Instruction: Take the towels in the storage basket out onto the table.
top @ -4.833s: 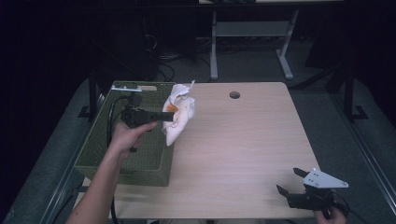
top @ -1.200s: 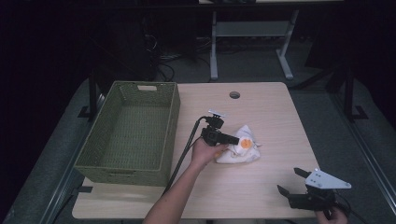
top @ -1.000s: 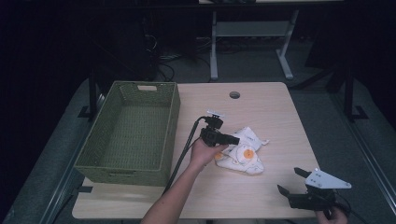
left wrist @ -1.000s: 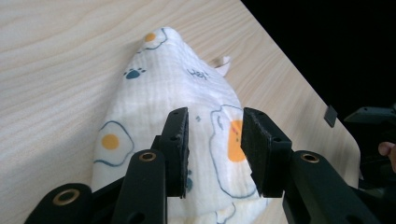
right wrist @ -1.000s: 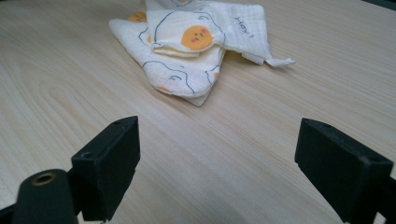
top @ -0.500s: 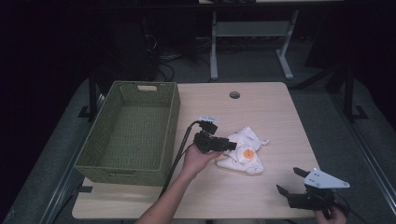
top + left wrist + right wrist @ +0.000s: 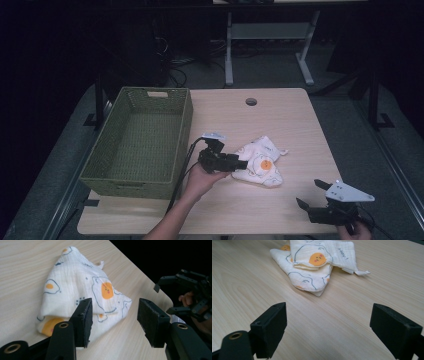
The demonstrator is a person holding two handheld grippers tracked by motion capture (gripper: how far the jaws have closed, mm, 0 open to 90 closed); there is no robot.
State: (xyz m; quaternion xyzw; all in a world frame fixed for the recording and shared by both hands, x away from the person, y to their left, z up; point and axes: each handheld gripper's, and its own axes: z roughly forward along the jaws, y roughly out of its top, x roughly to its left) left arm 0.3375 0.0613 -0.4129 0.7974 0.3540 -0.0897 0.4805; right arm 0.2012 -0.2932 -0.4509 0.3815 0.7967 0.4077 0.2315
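Your left gripper (image 7: 112, 322) jaws have just been opening, cloth (image 7: 75, 287) released on table (image 7: 280, 120); its near edge hidden behind one jaw. Right gripper (image 7: 329, 327) jaws wide, nothing btwn.

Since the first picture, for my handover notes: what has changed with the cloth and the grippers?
The left gripper carried the egg-print cloth from over the green basket to mid-table and set it down. Its jaws have just been opening; it has let go and drawn back toward the basket. The right gripper stayed put, open; the basket did not move.
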